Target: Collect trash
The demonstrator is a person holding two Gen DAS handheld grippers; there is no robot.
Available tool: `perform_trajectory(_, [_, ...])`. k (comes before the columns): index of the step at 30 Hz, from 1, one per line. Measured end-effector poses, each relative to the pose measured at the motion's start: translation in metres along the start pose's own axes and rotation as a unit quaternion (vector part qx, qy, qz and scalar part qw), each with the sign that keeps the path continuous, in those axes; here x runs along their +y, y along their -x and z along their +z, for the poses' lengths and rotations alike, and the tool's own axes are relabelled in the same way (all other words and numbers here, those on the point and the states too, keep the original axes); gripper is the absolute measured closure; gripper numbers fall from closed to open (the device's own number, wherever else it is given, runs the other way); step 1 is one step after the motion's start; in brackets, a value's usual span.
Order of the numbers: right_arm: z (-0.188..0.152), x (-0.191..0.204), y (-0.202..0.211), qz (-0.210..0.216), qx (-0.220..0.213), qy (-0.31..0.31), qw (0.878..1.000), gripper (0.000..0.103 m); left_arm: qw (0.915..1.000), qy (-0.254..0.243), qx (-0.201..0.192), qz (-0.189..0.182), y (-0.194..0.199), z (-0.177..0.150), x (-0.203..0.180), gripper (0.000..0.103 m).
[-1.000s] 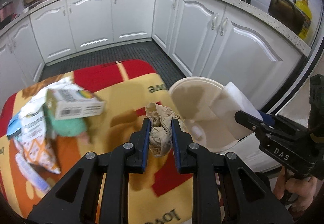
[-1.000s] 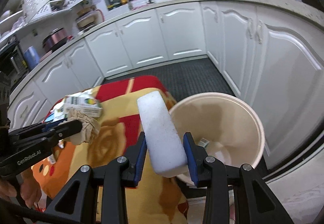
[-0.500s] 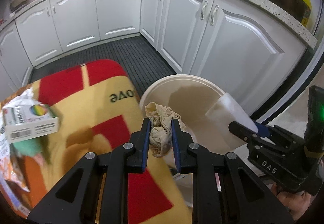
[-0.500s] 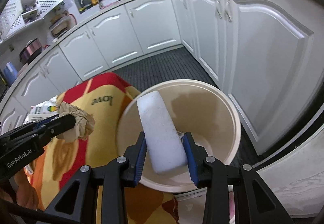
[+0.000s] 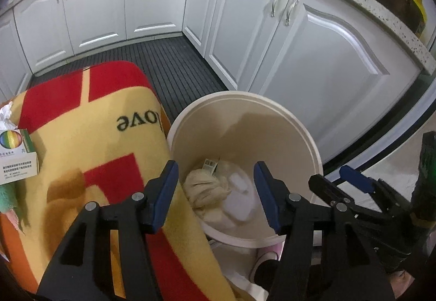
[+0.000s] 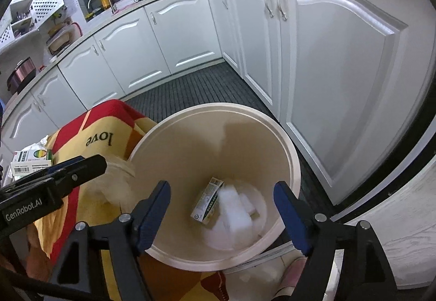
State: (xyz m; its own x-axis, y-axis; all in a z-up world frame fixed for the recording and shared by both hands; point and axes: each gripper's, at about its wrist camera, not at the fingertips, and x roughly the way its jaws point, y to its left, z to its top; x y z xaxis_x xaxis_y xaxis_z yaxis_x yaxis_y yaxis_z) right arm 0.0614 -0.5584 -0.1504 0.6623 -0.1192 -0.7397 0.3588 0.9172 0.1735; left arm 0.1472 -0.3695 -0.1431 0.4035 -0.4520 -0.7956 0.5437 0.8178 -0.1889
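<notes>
— Where is the trash sitting?

— The white foam block (image 6: 239, 208) is lying at the bottom of the cream bin (image 6: 288, 154), with a small green carton (image 6: 208, 200) leaning just beside it. In my left view the crumpled brown paper (image 5: 205, 188) is lying in the bin too, against the block.

— And your grippers?

— I'm holding both over the bin. My left gripper (image 5: 216, 192) is gaping wide, with nothing between its blue pads. My right gripper (image 6: 222, 216) is spread just as wide, gripping nothing.

— What's lying around the bin?

— The red and yellow blanket (image 5: 90, 143) is touching the bin's left rim. A white box with a rainbow disc (image 5: 17, 156) is resting on it, well apart from the bin. White cabinets (image 6: 327, 55) are standing behind the bin
</notes>
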Motion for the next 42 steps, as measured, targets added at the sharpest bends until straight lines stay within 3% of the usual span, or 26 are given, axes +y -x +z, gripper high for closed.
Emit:
perform_trajectory(6, [-0.004, 0.004, 0.004, 0.000, 0.002, 0.004, 1.000, 0.027, 0.9997, -0.013, -0.008, 0.018, 0.011, -0.007, 0.001, 0.047])
perform_trajectory(14, [-0.009, 0.019, 0.012, 0.001, 0.003, 0.018, 1.000, 0.027, 0.9986, 0.012, -0.012, 0.050, 0.035, -0.019, 0.023, 0.047])
perform_trajectory(22, [-0.015, 0.060, 0.030, 0.028, -0.002, 0.051, 0.998, 0.026, 0.9945, 0.026, -0.033, 0.096, 0.069, -0.036, 0.051, 0.047])
perform_trajectory(30, [-0.028, 0.114, 0.045, 0.069, -0.001, 0.092, 0.993, 0.025, 0.9891, 0.047, -0.042, 0.133, 0.108, -0.062, 0.093, 0.047])
perform_trajectory(42, [-0.043, 0.178, 0.058, 0.111, 0.005, 0.146, 0.983, 0.023, 0.9746, 0.103, 0.002, 0.199, 0.119, -0.109, 0.186, 0.047])
